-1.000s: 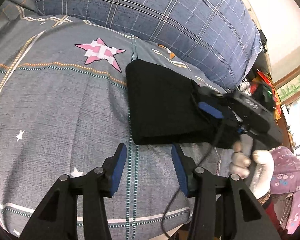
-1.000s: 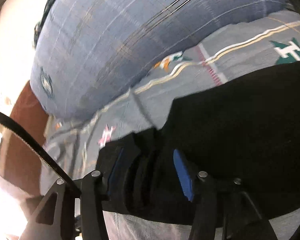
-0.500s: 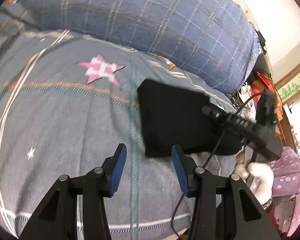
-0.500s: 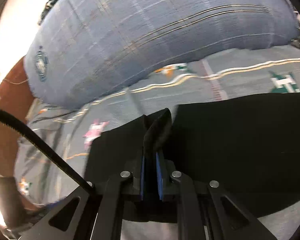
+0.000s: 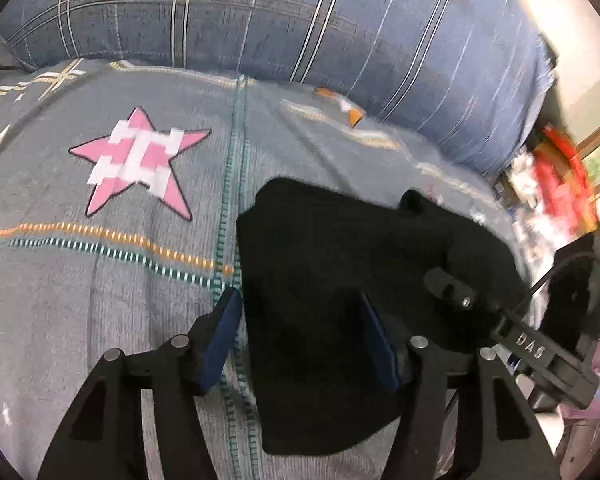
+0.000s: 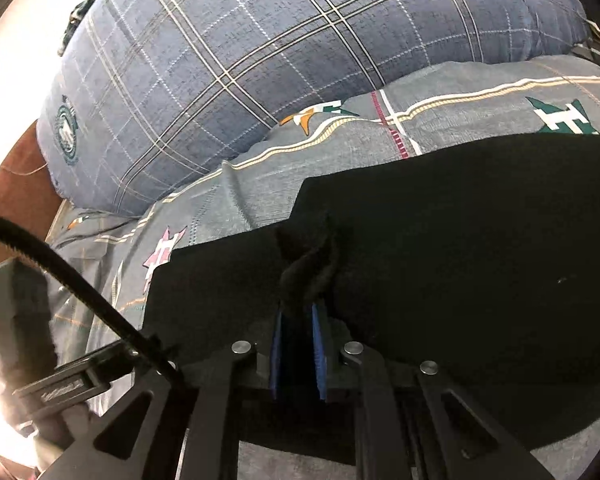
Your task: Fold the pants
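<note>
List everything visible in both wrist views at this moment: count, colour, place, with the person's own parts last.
pants: one, black, folded on the bedspread.
bedspread: one, grey with a pink star and stripes, under the pants.
pillow: one, blue plaid, behind the pants.
clutter: red and white, blurred, beyond the bed's edge.
left gripper: black with blue pads, jaws opening over the pants' edge, nothing pinched.
right gripper: black with blue pads, jaws shut on a bunch of pants.
hand: one, pale, low in the right wrist view.
</note>
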`<state>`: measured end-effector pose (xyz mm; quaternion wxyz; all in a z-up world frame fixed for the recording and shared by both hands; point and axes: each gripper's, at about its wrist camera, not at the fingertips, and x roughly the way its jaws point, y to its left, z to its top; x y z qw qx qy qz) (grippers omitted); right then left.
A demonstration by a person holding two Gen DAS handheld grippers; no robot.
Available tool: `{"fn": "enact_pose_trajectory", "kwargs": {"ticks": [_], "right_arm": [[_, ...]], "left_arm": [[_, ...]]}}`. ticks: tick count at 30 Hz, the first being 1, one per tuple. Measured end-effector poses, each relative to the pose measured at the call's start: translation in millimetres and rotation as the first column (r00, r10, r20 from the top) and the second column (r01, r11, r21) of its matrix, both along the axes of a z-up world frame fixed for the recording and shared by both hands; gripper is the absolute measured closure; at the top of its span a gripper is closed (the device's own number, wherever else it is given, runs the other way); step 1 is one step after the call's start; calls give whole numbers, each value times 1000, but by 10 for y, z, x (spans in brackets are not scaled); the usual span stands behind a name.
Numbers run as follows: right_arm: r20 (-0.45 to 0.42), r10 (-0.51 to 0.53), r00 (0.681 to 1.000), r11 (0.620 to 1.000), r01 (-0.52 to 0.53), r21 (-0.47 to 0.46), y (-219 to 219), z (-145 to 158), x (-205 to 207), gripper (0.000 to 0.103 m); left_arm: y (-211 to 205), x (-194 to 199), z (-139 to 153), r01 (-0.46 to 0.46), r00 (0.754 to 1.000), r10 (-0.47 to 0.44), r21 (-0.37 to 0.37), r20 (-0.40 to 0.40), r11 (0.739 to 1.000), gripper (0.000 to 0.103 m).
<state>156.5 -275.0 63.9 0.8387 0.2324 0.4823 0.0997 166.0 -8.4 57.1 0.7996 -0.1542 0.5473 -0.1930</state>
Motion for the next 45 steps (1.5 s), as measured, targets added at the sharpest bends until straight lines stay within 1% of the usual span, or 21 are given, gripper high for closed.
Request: {"fn": "enact_pose_trajectory", "kwargs": {"ticks": [3,5,7,9,12,14,15,16,17,19,21,22,24,26,28,31,33,35,37,42,45], "right_arm": [[17,6,1000,998,-5,-68,52,129,-57,86],[76,-32,997,995,39,-94,36,312,-142,82],[126,-58,990,996,66,-61,-1,479,-211,82],[148,-58,987,998,57,7,-2,613,-203,82],[84,-37,996,991,26,134,48,543,-24,82],[2,-45,999,979,44,199,56,311,133,81],[-52,-56,997,976,66,208,54,146,209,81],[-102,-67,992,968,90,233,35,-32,273,84],[-109,-87,990,949,116,294,-20,-136,272,93],[-119,-110,987,917,147,371,-133,-136,181,94],[-60,-135,989,929,147,340,-248,57,-34,83],[-15,-143,990,939,140,314,-316,163,-161,80],[67,-182,981,954,159,256,-542,351,-519,70],[104,-234,967,951,206,231,-808,439,-854,70],[128,-324,937,930,291,226,-1143,479,-1234,70],[126,-463,877,876,432,214,-1597,437,-1707,67],[94,-520,849,843,492,218,-1825,330,-1865,61],[45,-561,827,811,538,230,-1965,216,-1930,60],[17,-575,818,793,552,258,-2088,126,-1942,56],[19,-591,806,777,564,279,-2177,75,-1726,45],[35,-591,806,780,560,279,-2222,55,-1614,38]], "left_arm": [[-59,-26,33,34,999,-35,47,27,998,42],[-97,-45,33,47,998,-50,72,41,996,40],[-101,-48,22,43,998,-46,66,44,997,39],[-100,-45,16,35,998,-38,59,44,998,39],[-85,-57,19,28,998,-31,60,47,998,39],[-92,-63,20,29,998,-32,66,45,997,39],[-95,-58,26,33,999,-36,73,38,997,38],[-96,-55,43,39,999,-41,84,27,996,38],[-87,-41,77,50,999,-50,96,3,994,38],[-46,-43,193,68,998,-65,107,-24,992,40],[-20,-69,420,86,996,-88,99,15,991,40],[-38,-82,547,102,994,-106,94,40,990,40],[-154,-97,772,144,985,-150,82,82,986,40],[-445,-82,934,222,968,-229,74,100,972,39],[-805,-53,974,305,945,-312,82,95,949,39],[-1416,38,912,404,909,-412,101,65,909,39],[-1903,101,837,471,875,-480,122,55,873,39],[-2405,155,747,525,843,-536,151,46,838,39],[-2793,200,656,559,824,-567,145,18,817,39],[-3379,364,433,575,817,-576,142,-35,806,39],[-3652,492,333,584,810,-585,155,-48,796,39]]}}
